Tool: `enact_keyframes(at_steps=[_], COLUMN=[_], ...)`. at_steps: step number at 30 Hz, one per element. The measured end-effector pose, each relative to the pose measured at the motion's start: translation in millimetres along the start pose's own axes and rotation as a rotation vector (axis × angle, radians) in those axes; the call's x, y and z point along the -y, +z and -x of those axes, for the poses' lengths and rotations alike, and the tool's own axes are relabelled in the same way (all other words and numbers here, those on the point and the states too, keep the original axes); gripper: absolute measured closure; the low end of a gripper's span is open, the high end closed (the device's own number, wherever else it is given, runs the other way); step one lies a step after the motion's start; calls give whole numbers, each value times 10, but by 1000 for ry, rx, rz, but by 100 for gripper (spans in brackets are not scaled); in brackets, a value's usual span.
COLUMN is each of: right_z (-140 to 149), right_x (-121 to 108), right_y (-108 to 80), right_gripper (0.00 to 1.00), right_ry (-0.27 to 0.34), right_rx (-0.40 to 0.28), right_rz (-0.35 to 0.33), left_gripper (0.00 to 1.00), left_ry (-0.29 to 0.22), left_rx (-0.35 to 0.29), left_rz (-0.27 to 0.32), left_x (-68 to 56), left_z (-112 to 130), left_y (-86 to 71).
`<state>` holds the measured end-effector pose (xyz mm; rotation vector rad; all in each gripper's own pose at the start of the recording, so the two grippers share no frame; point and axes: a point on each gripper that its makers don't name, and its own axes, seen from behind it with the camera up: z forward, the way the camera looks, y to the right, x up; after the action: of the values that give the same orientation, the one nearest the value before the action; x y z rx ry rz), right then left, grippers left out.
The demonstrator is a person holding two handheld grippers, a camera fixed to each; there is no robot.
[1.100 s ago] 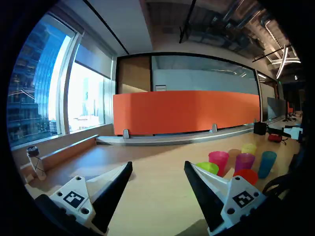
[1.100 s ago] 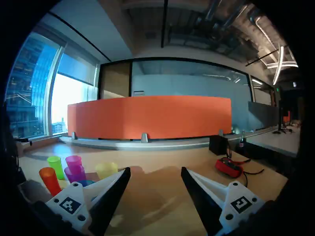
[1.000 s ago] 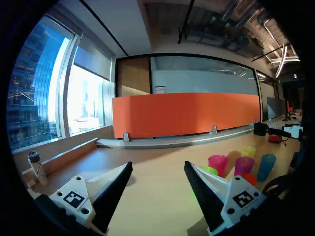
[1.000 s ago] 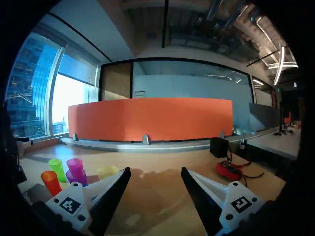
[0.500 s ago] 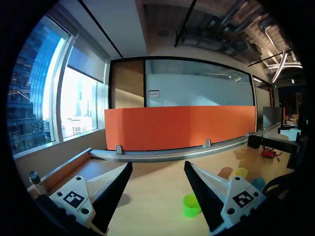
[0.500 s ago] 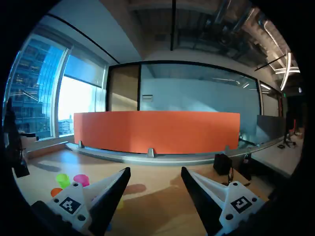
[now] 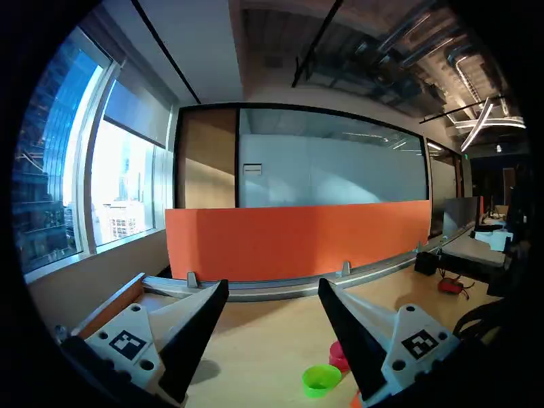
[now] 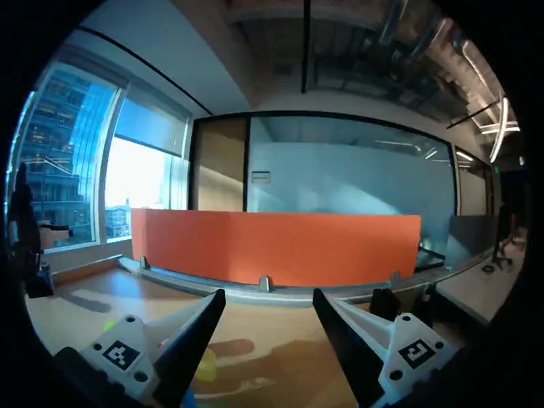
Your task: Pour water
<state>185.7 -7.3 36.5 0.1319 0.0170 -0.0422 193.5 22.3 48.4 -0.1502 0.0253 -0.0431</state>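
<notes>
Bright daylight glares through the windows point(image 7: 115, 197) on the left; the ceiling point(image 8: 381, 54) stays dim, edges bend, focus sharp.

left gripper point(image 7: 272, 282) | jaws spread wide apart | two dark tapered fingers point(image 7: 197, 326) on white bases, each base with a square coded marker point(image 7: 128, 344) | aimed forward, roughly level || right gripper point(image 8: 268, 292) | jaws spread wide apart | same dark fingers, white bases and markers | aimed forward, roughly level

The desk point(image 7: 272, 336) lies open to the orange divider point(image 7: 292, 238); a green cup point(image 7: 321, 379) stands lower right.
</notes>
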Motion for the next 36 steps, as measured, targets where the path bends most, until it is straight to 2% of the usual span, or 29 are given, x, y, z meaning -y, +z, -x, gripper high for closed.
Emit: enact_keyframes(at_steps=[5,9,15,24,27,36], right_z=[-84,-76,-95,-171,-179,-110], right_x=[54,144,357,745,829,995], right_y=[24,39,23,-100,-135,-226], right_gripper=[1,1,1,1,1,1], right_ry=[6,23,48,42,41,5], right_rx=[2,13,26,30,36,60], right_rz=[-28,-78,-201,-405,-449,-522], left_gripper=[2,2,2,2,2,2], left_ry=[-25,-29,-36,-78,-77,-27], left_rx=[8,22,30,37,32,38], left_rz=[42,83,166,328,360,418], left_x=[-81,-165,-322,-619,-673,-749], left_z=[-57,-25,-11,-35,-52,26], left_y=[40,52,73,46,39,-6])
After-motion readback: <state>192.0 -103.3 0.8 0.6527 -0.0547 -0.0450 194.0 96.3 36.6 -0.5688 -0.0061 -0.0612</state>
